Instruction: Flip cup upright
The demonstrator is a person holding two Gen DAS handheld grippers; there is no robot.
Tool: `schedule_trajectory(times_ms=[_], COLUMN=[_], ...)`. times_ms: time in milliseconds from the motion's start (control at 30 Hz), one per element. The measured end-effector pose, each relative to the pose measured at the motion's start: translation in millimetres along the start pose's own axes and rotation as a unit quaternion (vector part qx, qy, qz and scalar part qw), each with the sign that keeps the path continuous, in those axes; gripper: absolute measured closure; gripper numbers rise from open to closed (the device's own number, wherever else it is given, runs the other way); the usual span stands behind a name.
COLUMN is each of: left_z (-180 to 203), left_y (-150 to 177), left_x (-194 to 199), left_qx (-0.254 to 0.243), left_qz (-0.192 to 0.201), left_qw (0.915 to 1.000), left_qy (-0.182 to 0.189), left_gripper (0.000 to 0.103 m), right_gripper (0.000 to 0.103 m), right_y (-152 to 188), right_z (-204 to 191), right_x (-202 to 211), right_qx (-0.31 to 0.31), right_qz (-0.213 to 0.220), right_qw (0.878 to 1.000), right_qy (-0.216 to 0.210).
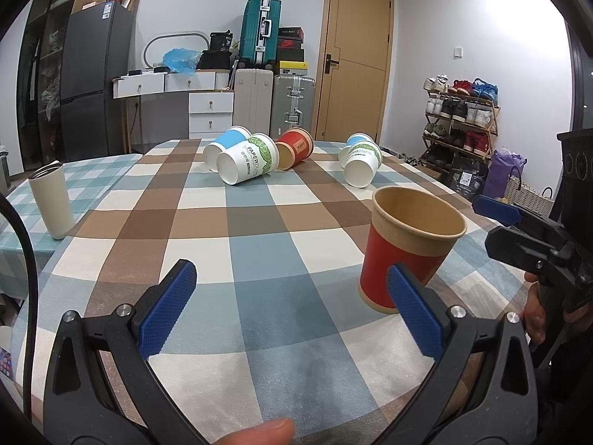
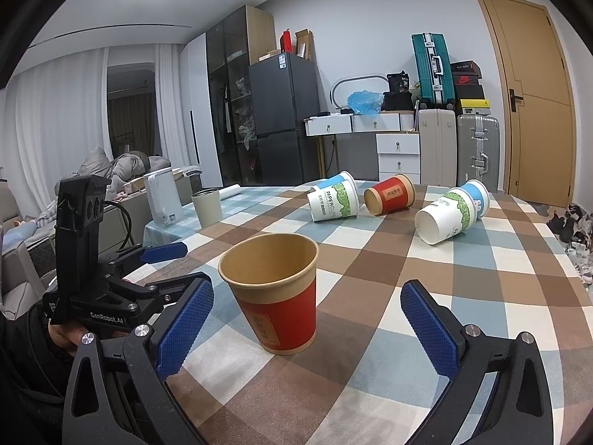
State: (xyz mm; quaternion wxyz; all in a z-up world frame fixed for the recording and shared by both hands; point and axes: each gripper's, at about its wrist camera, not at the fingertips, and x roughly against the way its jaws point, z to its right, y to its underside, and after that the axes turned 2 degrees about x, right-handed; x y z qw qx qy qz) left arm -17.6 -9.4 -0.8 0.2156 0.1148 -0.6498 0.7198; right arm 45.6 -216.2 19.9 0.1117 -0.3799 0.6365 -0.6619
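Checked cloth in brown, blue and cream covers the table (image 1: 259,230) we are working at, and behind it, in the upper half of both views, we see a dark fridge (image 1: 94,74), white drawers (image 1: 210,111), three suitcases and a wooden door (image 1: 355,52).

We count six paper cups. One red cup (image 2: 276,293) stands upright with its mouth up, at lower centre of the right wrist view and at lower right of the left wrist view (image 1: 409,248). Five more lie on their sides across the middle of the frame: two green-printed white cups (image 1: 248,163) (image 1: 361,165), two blue-banded ones (image 1: 226,144) tucked just behind them, and a second red cup (image 1: 294,148) between the two pairs. One cream tumbler (image 1: 50,200) stands upright at the left edge of the left wrist view.

Our left gripper (image 1: 291,309) is spread wide and holds nothing; its right pad overlaps the upright cup's base in that view, but we cannot tell if they touch. Our right gripper (image 2: 307,328) is also wide open and empty, its pads either side of the upright cup and apart from it.
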Motion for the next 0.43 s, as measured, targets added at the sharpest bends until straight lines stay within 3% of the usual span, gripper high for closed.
schedule_trajectory(times_ms=[433], left_z=[0.0], left_y=[0.5], left_x=[0.2], left_qx=[0.0], left_qz=[0.0], left_qw=[1.0], left_qy=[0.001], left_gripper=[0.001], right_gripper=[0.0], right_y=[-0.3], right_z=[-0.5], right_x=[0.0], right_qx=[0.0], right_qz=[0.0], right_qw=[1.0], right_qy=[0.0])
